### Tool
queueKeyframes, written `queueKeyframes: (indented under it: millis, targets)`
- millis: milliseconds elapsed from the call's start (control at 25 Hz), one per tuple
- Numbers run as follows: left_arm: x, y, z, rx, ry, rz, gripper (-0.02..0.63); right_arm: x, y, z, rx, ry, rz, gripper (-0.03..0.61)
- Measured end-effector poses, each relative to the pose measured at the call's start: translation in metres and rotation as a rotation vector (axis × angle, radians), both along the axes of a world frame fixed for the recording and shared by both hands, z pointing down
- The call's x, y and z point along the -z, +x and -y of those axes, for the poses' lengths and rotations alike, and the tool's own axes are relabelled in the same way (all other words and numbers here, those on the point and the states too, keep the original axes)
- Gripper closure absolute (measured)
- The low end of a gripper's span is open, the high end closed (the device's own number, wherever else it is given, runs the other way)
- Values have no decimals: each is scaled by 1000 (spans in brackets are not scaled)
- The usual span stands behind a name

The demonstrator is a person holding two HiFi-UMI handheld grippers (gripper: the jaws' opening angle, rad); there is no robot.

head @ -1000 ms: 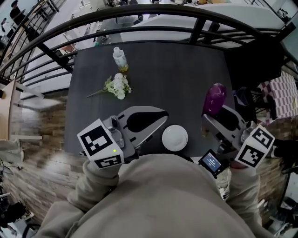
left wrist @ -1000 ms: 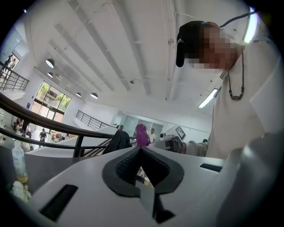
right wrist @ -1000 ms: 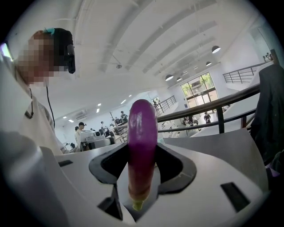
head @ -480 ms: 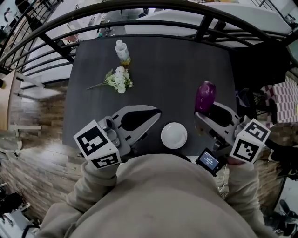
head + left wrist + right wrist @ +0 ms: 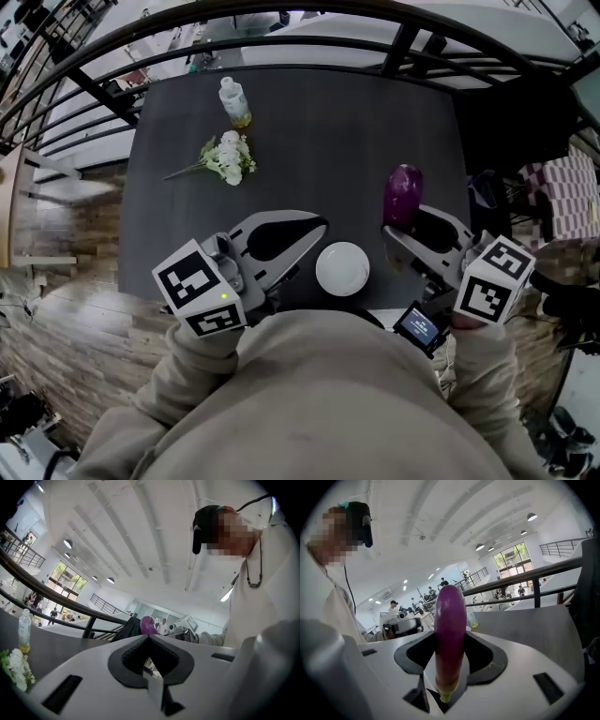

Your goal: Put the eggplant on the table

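Two hand-held grippers reach over the near edge of the dark tabletop (image 5: pixel 328 141) in the head view. The right hand-held gripper (image 5: pixel 409 223) is clamped on the eggplant (image 5: pixel 450 620). Its own view shows the purple body standing up between the two jaws, with both dark pads pressed against its sides. The pale stem end points down toward the camera and the rounded end rises past the jaw tips. From above, the eggplant is over the right part of the tabletop, close to the right edge; whether it touches the surface cannot be made out. The left hand-held gripper (image 5: pixel 321 229) holds nothing, its jaw tips drawn together so that only the hollow between the pads is left open. It lies just left of a round white dish (image 5: pixel 342 268), which sits between the two grippers near the front edge. Farther back on the left lie a bunch of white flowers (image 5: pixel 225 157) and, beyond it, a small upright bottle (image 5: pixel 234 101) with yellowish liquid. A dark railing (image 5: pixel 281 17) curves around the far side of the tabletop
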State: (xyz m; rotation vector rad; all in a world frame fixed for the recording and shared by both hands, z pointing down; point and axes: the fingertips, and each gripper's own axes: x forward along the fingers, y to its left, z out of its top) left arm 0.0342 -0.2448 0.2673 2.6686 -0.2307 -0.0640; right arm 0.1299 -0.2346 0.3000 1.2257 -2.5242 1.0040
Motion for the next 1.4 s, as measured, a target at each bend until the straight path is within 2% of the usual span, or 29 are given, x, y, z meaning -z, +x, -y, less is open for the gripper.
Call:
queueKeyframes:
  millis: [160,360,640,1040,1400]
  targets:
    - [-9,-3,-8,15,-23,10,609,-16,-2,-5,24,-37,-3,371]
    - [-13,-7,-23,-5,7,31,609,-46,2,-9,27,-102,15,371]
    - [-37,-35,-26,78,-50,96,609,-121,-7,-14,59,-229,34,371]
    - [-53,-51,-29,124,-103,149,609,-246,-16,-39,79,-453,-78,371]
    - [-71,-63,-42,150,-140,195,609,-315,-21,-58,110,-582,-161,371]
